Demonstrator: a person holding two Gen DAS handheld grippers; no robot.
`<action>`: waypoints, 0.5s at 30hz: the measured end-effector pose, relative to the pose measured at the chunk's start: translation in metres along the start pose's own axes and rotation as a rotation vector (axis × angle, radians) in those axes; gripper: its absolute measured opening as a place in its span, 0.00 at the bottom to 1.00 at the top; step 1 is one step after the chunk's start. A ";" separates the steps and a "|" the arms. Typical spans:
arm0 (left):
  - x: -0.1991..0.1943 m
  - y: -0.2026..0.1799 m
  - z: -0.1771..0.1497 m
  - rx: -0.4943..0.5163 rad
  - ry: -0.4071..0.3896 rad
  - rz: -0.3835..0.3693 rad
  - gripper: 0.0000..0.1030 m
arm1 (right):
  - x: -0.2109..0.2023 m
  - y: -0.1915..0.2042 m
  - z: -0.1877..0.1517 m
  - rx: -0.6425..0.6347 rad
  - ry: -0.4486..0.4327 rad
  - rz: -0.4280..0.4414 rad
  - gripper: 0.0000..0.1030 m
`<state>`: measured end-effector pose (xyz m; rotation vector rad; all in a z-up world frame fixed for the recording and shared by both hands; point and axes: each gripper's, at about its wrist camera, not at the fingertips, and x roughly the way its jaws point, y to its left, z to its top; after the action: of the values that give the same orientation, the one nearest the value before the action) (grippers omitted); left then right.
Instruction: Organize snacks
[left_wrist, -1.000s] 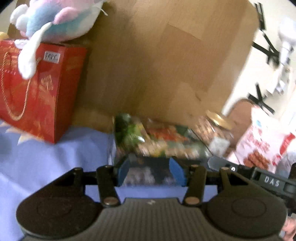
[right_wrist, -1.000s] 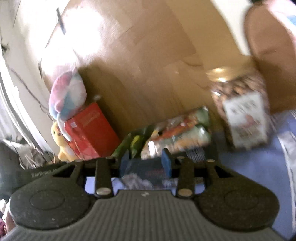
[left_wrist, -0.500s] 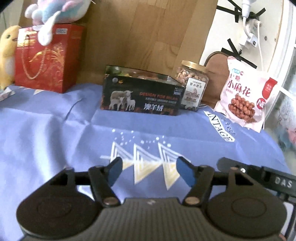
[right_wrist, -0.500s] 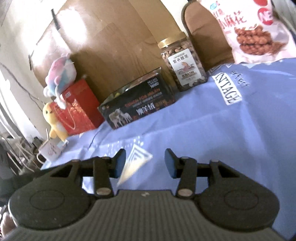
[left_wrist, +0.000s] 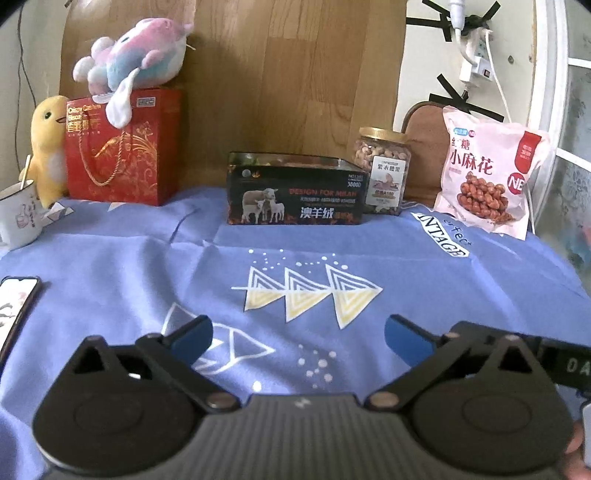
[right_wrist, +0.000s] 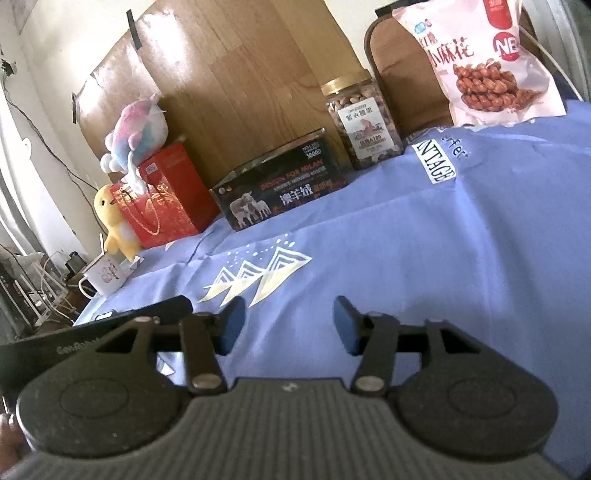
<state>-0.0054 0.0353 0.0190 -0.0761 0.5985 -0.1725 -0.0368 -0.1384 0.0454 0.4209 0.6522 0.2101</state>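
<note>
A black box (left_wrist: 295, 195) with sheep printed on it, holding snack packets, stands at the back of the blue cloth; it also shows in the right wrist view (right_wrist: 280, 192). A clear jar of nuts (left_wrist: 384, 173) (right_wrist: 364, 123) with a gold lid stands right of it. A pink bag of twisted snacks (left_wrist: 487, 181) (right_wrist: 480, 62) leans further right. My left gripper (left_wrist: 297, 338) is open and empty, low over the cloth, well in front of the box. My right gripper (right_wrist: 288, 326) is open and empty too.
A red gift bag (left_wrist: 122, 147) (right_wrist: 162, 195) with a plush dolphin (left_wrist: 136, 59) on top stands back left, beside a yellow plush duck (left_wrist: 46, 147) and a white mug (left_wrist: 16, 214). A phone (left_wrist: 14, 314) lies at the left edge. A wooden board (left_wrist: 288, 74) backs the table.
Both grippers have pulled back from the black box, which they were close against a second ago, and have opened wider. The box now stands at the back of the cloth.
</note>
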 end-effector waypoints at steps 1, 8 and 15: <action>-0.002 -0.001 -0.001 0.003 0.000 0.004 1.00 | -0.003 0.002 -0.001 -0.005 -0.007 0.000 0.60; -0.018 -0.007 -0.010 0.041 -0.009 0.062 1.00 | -0.020 0.016 -0.010 -0.037 -0.028 0.006 0.61; -0.035 -0.005 -0.013 0.035 -0.048 0.101 1.00 | -0.032 0.027 -0.013 -0.058 -0.049 0.003 0.62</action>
<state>-0.0420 0.0368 0.0289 -0.0163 0.5499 -0.0829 -0.0714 -0.1205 0.0647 0.3700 0.5961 0.2204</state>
